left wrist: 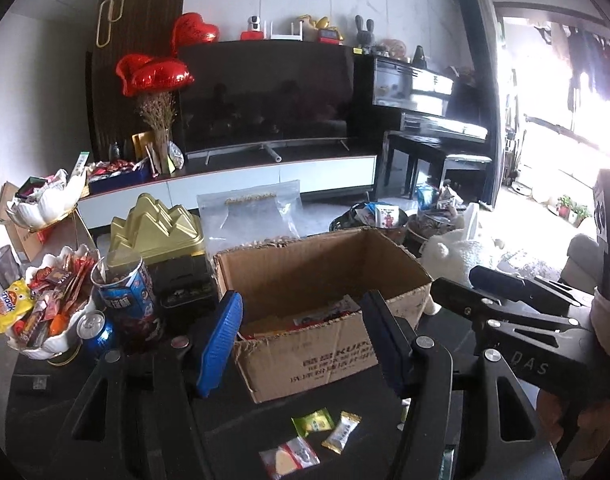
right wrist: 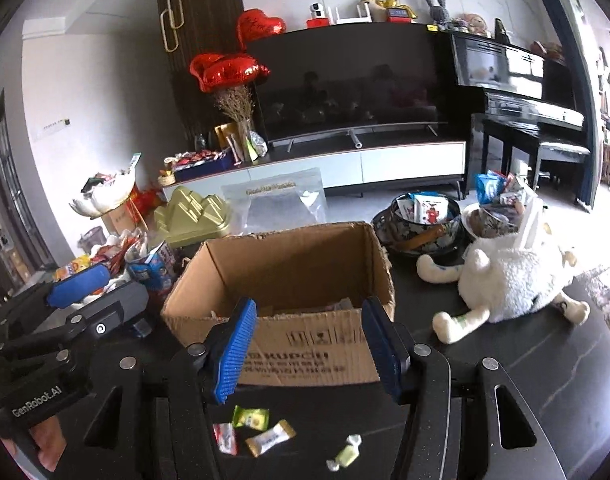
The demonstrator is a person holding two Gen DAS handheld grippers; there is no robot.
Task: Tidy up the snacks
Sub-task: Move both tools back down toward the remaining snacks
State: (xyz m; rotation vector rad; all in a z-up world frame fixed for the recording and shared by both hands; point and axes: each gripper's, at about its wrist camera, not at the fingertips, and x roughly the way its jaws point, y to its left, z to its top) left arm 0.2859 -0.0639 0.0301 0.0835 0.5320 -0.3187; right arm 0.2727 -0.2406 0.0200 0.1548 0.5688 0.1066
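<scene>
An open cardboard box (left wrist: 305,356) (right wrist: 305,360) stands on the dark table with a few snack packets inside. Loose snacks lie in front of it: a green packet (left wrist: 313,421) (right wrist: 250,417), a gold-and-white candy (left wrist: 341,432) (right wrist: 270,437), a red-and-clear packet (left wrist: 290,456) (right wrist: 225,438) and a pale twisted candy (right wrist: 345,455). My left gripper (left wrist: 301,344) is open and empty, above the snacks and facing the box. My right gripper (right wrist: 307,354) is open and empty, also facing the box. Each gripper shows at the edge of the other's view.
A white bowl of snacks (left wrist: 49,312), a blue can (left wrist: 97,332) and a blue snack tube (left wrist: 125,296) stand left of the box. A gold tin (left wrist: 157,224) and a clear bag (left wrist: 253,212) stand behind. A white plush toy (right wrist: 509,280) and patterned bowls (right wrist: 421,224) stand on the right.
</scene>
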